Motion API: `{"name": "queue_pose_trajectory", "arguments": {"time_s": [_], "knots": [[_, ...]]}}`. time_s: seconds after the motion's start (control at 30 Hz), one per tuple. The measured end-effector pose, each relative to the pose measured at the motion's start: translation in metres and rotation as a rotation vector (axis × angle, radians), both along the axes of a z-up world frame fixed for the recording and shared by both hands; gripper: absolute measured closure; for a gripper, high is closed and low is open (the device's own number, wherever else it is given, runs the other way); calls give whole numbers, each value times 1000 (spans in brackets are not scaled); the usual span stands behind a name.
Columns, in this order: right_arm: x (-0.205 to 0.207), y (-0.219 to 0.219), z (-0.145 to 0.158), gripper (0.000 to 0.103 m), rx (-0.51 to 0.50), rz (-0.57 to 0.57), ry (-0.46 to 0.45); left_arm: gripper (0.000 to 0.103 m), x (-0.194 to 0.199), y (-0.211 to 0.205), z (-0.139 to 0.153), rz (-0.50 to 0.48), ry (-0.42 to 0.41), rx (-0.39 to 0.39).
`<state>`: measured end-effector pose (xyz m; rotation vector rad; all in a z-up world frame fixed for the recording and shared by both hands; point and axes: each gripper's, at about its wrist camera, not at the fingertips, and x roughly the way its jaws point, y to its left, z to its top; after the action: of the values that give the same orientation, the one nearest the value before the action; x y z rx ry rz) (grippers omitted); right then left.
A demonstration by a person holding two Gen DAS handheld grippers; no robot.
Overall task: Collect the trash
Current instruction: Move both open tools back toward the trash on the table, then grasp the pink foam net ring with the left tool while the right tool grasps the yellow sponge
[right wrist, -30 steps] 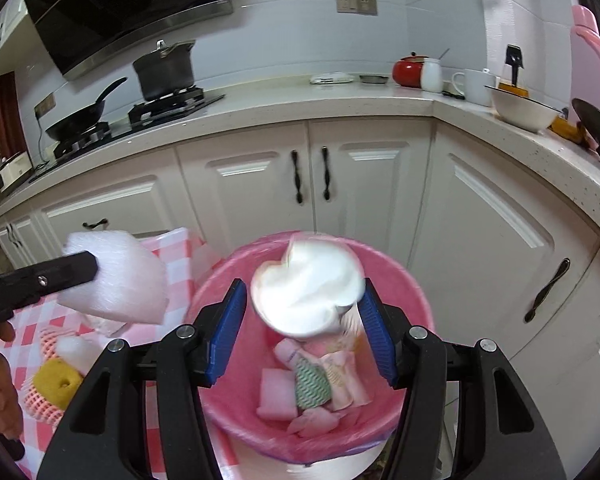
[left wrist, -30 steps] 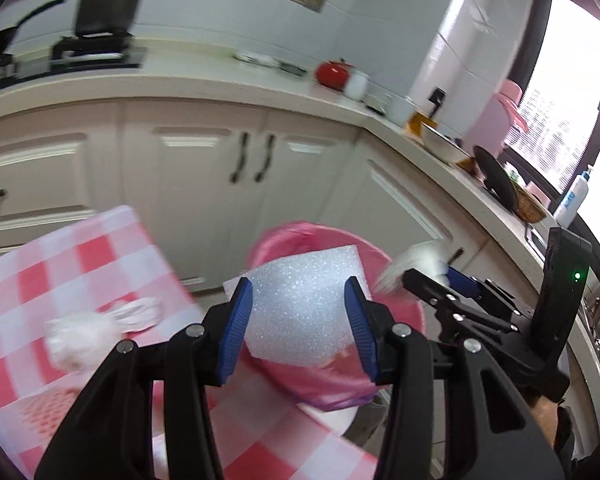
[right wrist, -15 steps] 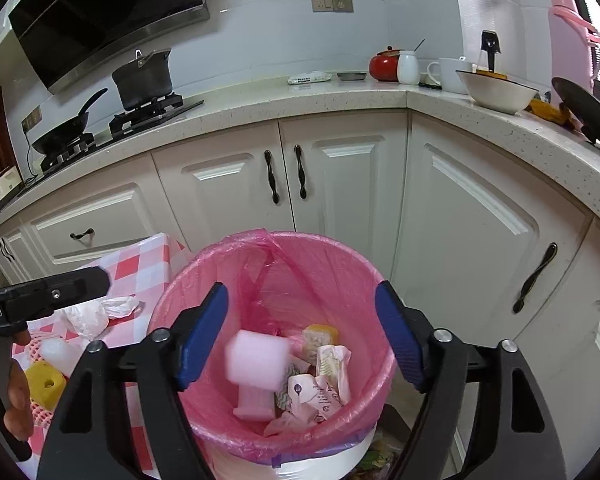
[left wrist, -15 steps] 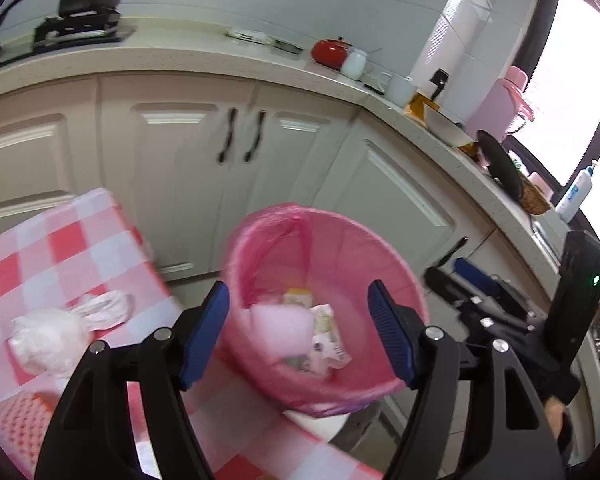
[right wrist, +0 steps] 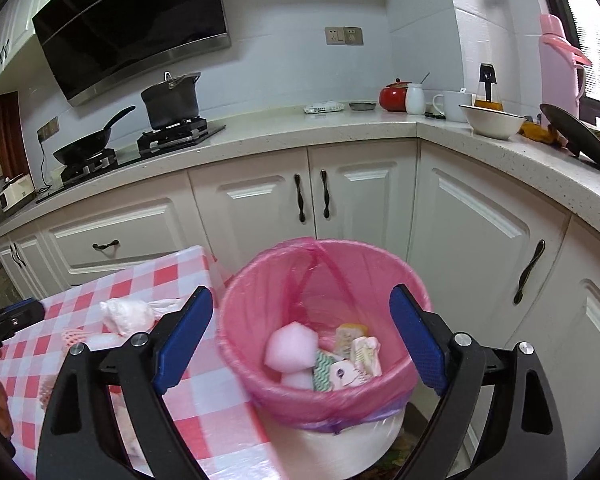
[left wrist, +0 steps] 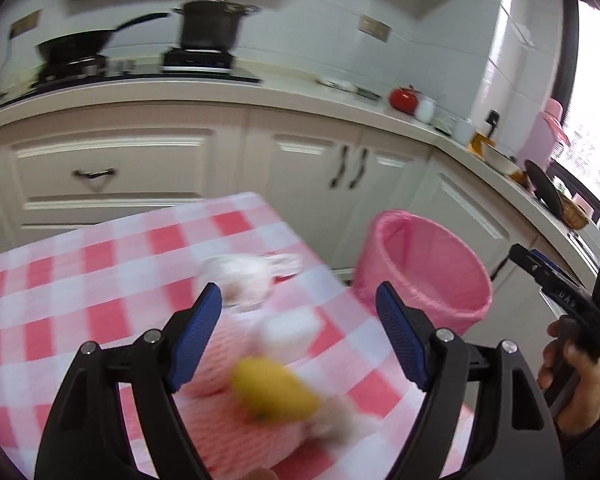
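Both tongs (left wrist: 298,336) (right wrist: 302,336) widening, empty; pink-lined bin (right wrist: 380,396) stands upright, mouth up, foam block (right wrist: 292,346) inside

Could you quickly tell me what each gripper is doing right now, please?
Left gripper: jaws opening, nothing gripped, over the checked table.
Right gripper: jaws opening, nothing gripped, above the pink bin.
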<state>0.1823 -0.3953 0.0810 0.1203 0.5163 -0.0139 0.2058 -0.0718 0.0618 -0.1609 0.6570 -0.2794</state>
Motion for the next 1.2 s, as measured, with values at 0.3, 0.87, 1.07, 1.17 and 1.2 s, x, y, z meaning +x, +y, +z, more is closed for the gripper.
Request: {"name": "queue_pose_trajectory", "arguments": {"time_s": [0.3, 0.87, 1.07, 1.17, 1.2], "knots": [[-10, 53, 3, 18, -20, 19, 47, 26, -54, 86, 0, 80, -35, -12], [-22, 121, 11, 18, -95, 69, 55, 24, -87, 174, -11, 187, -47, -24], [-24, 126, 10, 18, -95, 80, 50, 24, -89, 178, -9, 193, -53, -15], [-24, 126, 8, 18, -86, 84, 53, 24, -88, 175, -9, 189, -49, -4], [-24, 126, 8, 18, -84, 85, 52, 24, -88, 175, -10, 189, -48, 0]]}}
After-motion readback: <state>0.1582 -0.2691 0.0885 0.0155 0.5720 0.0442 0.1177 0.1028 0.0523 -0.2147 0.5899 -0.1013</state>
